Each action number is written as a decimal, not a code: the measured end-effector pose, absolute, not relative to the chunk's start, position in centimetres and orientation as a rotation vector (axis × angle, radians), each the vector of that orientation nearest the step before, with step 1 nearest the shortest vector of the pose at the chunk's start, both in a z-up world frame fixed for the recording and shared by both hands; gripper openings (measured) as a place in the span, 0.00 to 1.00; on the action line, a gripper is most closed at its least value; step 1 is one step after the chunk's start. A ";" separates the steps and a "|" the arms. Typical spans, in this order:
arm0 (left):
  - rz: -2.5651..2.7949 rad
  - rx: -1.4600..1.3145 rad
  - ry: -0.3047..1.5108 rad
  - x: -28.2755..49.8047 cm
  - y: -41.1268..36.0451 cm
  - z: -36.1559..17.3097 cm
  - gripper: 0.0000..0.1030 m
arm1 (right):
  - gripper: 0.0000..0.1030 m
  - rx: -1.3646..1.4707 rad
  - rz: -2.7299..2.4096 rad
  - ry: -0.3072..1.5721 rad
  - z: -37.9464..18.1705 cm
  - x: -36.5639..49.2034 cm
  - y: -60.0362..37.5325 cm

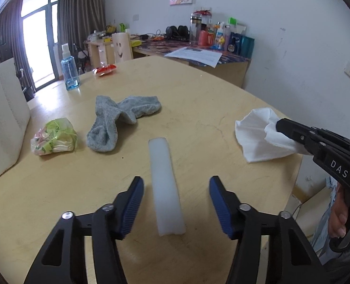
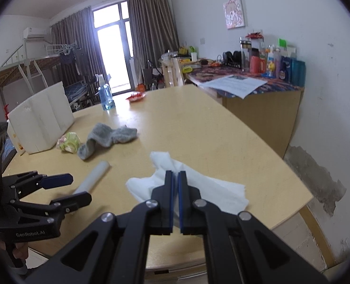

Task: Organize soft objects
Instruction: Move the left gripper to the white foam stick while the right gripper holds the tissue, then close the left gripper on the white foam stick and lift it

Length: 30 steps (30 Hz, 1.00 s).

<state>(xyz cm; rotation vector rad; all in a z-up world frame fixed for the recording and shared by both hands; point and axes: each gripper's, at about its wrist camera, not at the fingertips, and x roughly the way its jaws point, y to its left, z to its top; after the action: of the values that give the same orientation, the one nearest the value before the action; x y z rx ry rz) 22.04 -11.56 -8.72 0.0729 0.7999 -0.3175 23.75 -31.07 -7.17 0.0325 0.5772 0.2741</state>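
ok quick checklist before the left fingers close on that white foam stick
1. White foam stick lies between the left gripper fingers: ok.
2. Fingers clear of it on both sides, not yet pressing: ok.
3. Stick flat on the table, nothing resting on it: ok.
4. Right gripper shut on the white cloth, clear of the stick: ok.
5. Grey sock and tissue pack out of the closing path: ok.
6. Fingertips above the tabletop: cannot tell.
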 end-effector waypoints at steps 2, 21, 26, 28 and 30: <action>-0.314 0.076 0.812 22.3 -11.7 -9.0 0.49 | 0.05 0.032 0.281 0.586 -7.5 23.9 -31.1; -0.255 0.126 0.818 22.7 -12.1 -9.7 0.36 | 0.58 0.009 0.302 0.600 -8.6 23.9 -31.5; -0.239 0.142 0.808 22.7 -12.2 -9.8 0.26 | 0.61 -0.019 0.289 0.607 -8.7 24.1 -31.2; -0.233 0.139 0.805 22.8 -12.0 -9.8 0.21 | 0.61 -0.036 0.278 0.609 -8.9 24.1 -31.1; -0.241 0.133 0.805 22.8 -11.9 -9.8 0.21 | 0.61 -0.044 0.269 0.627 -9.2 24.3 -31.1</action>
<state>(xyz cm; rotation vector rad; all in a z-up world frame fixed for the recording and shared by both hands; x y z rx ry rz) 22.85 -11.89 -9.80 0.1329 0.8053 -0.2409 24.32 -31.14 -9.20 -0.0445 0.6272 0.2693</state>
